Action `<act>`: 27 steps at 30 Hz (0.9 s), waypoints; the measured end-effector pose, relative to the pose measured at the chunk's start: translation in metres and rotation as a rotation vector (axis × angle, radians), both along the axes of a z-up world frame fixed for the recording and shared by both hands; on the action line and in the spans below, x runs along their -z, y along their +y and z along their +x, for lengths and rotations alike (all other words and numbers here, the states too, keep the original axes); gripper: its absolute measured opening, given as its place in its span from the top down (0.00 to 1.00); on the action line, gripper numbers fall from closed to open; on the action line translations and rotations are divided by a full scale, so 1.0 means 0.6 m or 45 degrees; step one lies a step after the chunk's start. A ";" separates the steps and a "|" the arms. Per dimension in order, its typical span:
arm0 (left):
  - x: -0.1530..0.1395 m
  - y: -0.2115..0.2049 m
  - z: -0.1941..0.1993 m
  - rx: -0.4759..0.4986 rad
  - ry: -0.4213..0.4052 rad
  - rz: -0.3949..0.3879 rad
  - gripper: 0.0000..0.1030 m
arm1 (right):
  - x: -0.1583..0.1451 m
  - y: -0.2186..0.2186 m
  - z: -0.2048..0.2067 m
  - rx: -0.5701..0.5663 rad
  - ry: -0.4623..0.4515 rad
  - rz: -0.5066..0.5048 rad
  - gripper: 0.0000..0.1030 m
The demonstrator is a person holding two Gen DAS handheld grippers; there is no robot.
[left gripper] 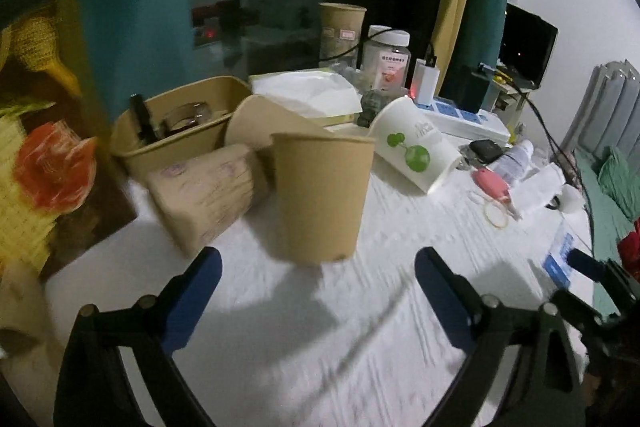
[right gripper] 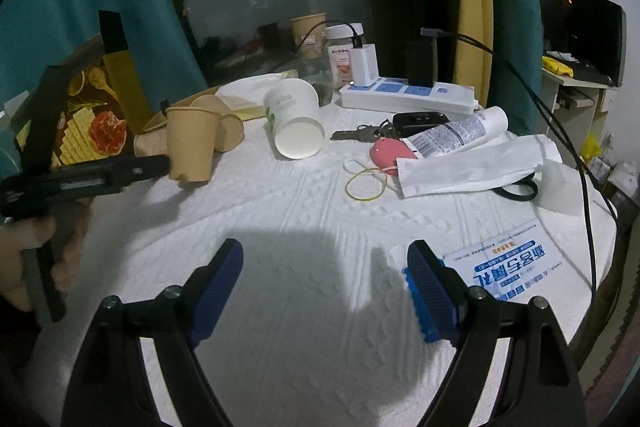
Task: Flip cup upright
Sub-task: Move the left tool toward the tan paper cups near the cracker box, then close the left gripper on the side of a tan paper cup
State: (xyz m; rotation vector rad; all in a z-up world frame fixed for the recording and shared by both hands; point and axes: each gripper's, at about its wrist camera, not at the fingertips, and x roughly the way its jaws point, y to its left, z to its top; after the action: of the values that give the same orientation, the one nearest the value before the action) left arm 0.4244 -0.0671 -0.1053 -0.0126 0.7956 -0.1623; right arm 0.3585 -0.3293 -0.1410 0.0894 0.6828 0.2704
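Observation:
A plain brown paper cup [left gripper: 322,197] stands upright, mouth up, on the white cloth just ahead of my left gripper [left gripper: 318,263]. The gripper is open and empty, its blue fingers a little short of the cup's base. The cup shows in the right wrist view [right gripper: 191,143] at the left, with the left gripper's fingertip touching or nearly at its side. A white cup with a green logo [left gripper: 416,147] lies on its side behind; it also shows in the right wrist view [right gripper: 295,119]. My right gripper [right gripper: 325,259] is open and empty over bare cloth.
Two more brown cups [left gripper: 208,195] lie on their sides by a beige tub [left gripper: 176,131]. A power strip [right gripper: 408,97], keys [right gripper: 372,135], pink object [right gripper: 390,153], tube [right gripper: 460,131], rubber band [right gripper: 366,183], white bag [right gripper: 476,163] and cables [right gripper: 560,115] crowd the right.

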 end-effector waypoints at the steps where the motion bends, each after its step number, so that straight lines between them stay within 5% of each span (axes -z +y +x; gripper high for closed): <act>1: 0.004 -0.006 0.008 0.005 -0.002 0.015 0.06 | 0.000 -0.002 -0.001 0.003 -0.002 0.001 0.20; 5: 0.019 -0.022 0.042 0.006 0.000 0.043 0.15 | 0.003 -0.009 -0.005 0.016 -0.005 -0.010 0.20; 10: 0.031 -0.025 0.067 -0.001 0.045 0.018 0.43 | 0.002 -0.019 -0.010 0.051 -0.001 -0.008 0.20; 18: 0.005 -0.025 0.011 0.023 0.061 -0.057 0.43 | -0.022 0.003 -0.078 0.034 -0.019 0.022 0.20; 27: -0.087 -0.007 -0.193 0.105 0.049 -0.164 0.43 | -0.060 0.024 -0.203 0.013 -0.057 0.057 0.20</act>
State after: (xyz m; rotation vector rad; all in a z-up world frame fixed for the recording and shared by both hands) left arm 0.3086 -0.0713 -0.0529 -0.1050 0.8237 -0.2916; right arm 0.2369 -0.3148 -0.1049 0.1288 0.6316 0.2773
